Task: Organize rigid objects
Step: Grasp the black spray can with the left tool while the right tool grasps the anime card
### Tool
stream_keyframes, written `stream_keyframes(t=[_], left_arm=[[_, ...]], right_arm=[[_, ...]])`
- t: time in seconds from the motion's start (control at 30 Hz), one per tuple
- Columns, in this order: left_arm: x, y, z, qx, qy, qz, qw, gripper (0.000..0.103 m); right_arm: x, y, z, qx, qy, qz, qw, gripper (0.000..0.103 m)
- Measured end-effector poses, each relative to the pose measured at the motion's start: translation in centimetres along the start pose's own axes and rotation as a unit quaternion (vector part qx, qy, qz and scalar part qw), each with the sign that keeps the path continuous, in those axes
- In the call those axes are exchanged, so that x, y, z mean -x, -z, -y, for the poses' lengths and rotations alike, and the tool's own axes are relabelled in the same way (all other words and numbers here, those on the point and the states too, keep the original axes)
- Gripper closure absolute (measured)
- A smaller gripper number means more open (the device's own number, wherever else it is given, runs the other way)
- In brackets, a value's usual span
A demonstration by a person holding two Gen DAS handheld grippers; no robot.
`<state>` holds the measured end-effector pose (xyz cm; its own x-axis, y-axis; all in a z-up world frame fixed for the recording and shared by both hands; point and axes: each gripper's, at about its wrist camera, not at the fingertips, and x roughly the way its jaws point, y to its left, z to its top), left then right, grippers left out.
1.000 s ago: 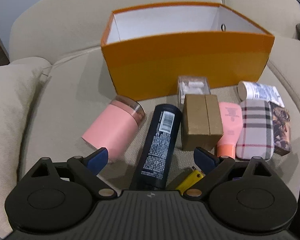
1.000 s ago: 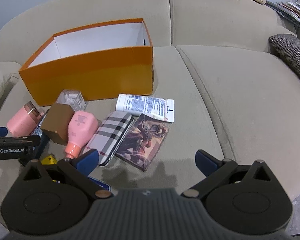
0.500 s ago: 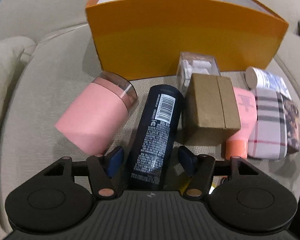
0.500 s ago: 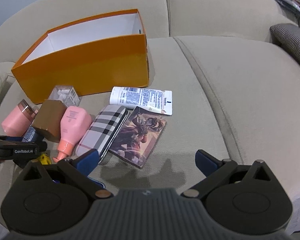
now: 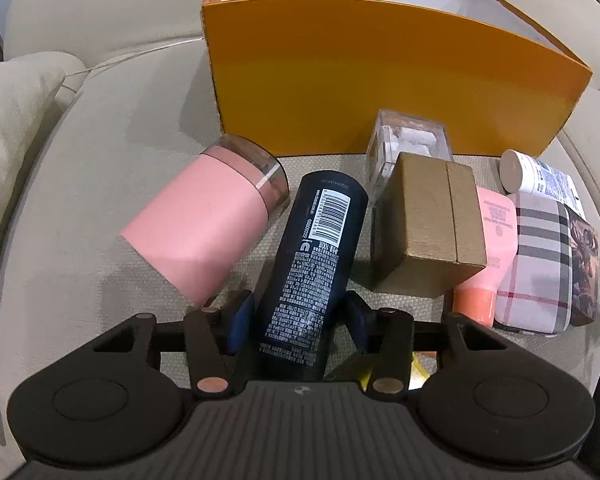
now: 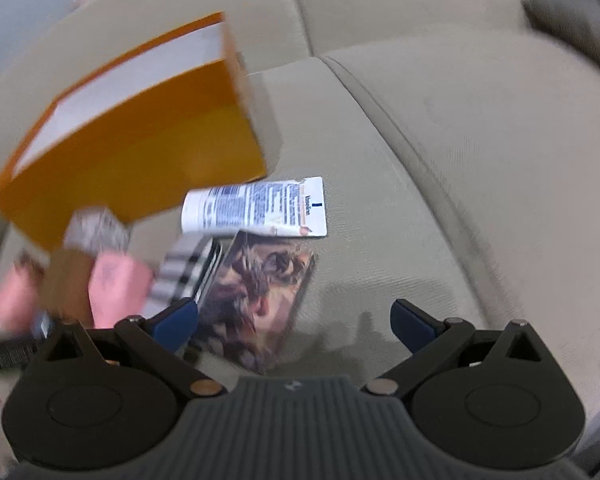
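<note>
While the left gripper (image 5: 296, 322) is closing its blue pads around the near end of the dark navy cylindrical bottle with a barcode label (image 5: 314, 264), the hold sits low on a long, smooth body, so the far end may droop or swing on lifting. Just left of that bottle lies the pink tumbler with a clear lid (image 5: 208, 220), close enough to be nudged and rolled. To the right stands the gold cardboard box (image 5: 430, 228), another thing a swinging bottle could knock. Beyond them the open orange cardboard box (image 5: 380, 80) waits, its near wall tall enough to catch a low carry. The right gripper (image 6: 294, 322) hangs open and empty over the dark illustrated card (image 6: 256, 296); its view is blurred, so how near it is to the card is probably not worth trusting.
</note>
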<state>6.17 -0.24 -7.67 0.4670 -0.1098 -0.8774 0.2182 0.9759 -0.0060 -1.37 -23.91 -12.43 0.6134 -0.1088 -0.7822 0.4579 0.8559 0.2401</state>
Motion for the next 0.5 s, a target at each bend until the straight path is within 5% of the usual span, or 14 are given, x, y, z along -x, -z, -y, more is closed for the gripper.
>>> stream_keyframes(t=[0.17,0.5], left_arm=[[0.0,0.0,0.0,0.000,0.000,-0.001,1.0000,0.047],[-0.1,0.0,-0.7,0.007,0.005,-0.002,1.0000,0.045]], right_arm=[[-2.6,-0.6,-0.9,0.015,0.052,-0.020,0.998,0.001],[-5.5,-2.0,-1.4,-0.017,0.034,-0.046,0.998,0.001]])
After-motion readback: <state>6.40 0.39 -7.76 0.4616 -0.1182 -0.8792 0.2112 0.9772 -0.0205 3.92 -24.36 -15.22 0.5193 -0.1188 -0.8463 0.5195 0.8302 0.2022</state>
